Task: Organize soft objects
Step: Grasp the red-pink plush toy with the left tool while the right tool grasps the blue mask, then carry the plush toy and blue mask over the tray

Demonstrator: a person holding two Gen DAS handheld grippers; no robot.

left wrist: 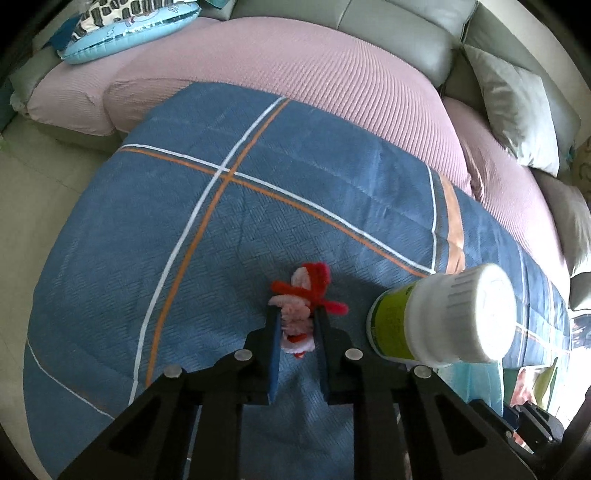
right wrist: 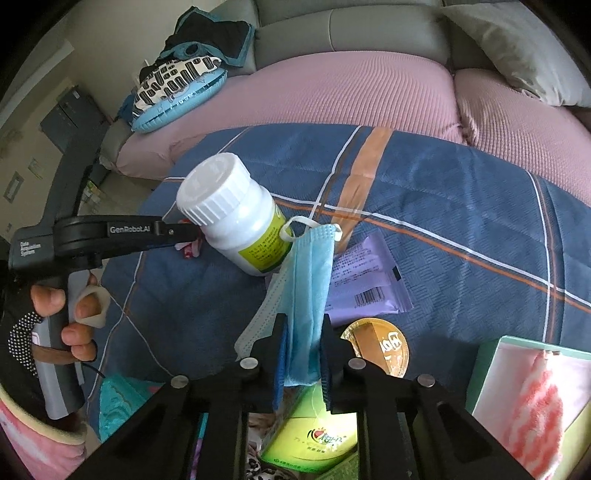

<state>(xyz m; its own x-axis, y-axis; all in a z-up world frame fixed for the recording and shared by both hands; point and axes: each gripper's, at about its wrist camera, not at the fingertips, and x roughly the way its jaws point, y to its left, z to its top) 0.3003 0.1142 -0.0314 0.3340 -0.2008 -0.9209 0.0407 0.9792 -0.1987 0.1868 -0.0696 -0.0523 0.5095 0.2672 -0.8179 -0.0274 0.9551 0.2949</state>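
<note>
In the left wrist view, the left gripper (left wrist: 297,325) reaches forward and down over a blue plaid quilt (left wrist: 207,229) spread on a pink-covered sofa (left wrist: 314,77). Its two blue-padded fingers (left wrist: 274,350) are clamped on a fuzzy pink-and-red pipe-cleaner toy (left wrist: 301,306), whose red loops stick out past the fingertips above the quilt. Just to the right stands a white pill bottle (left wrist: 443,317) with a green label and a ribbed white cap, tilted toward the camera. A blue inflatable cushion (left wrist: 125,29) lies at the far left end of the sofa, and a grey pillow (left wrist: 517,107) leans in the right corner.

In the right wrist view, the right gripper (right wrist: 303,354) points forward over the same quilt (right wrist: 461,206), its fingers (right wrist: 280,354) closed on a light blue face mask (right wrist: 308,288). The mask hangs bunched between the pads, one white ear loop touching the pill bottle (right wrist: 236,221). Beyond the mask lie a purple sachet (right wrist: 369,280) with a barcode and, beside the right finger, a round gold-foil packet (right wrist: 384,343). At the left, the person's left hand (right wrist: 74,317) wraps the grey handle of the left gripper (right wrist: 186,236), held level with its fingertips hidden behind the bottle; a bit of the pink-and-red toy (right wrist: 190,249) shows below them. At lower right a mint-edged box (right wrist: 498,373) holds a pink-and-white fluffy cloth (right wrist: 535,413). A green carton (right wrist: 314,439) sits below the gripper.
</note>
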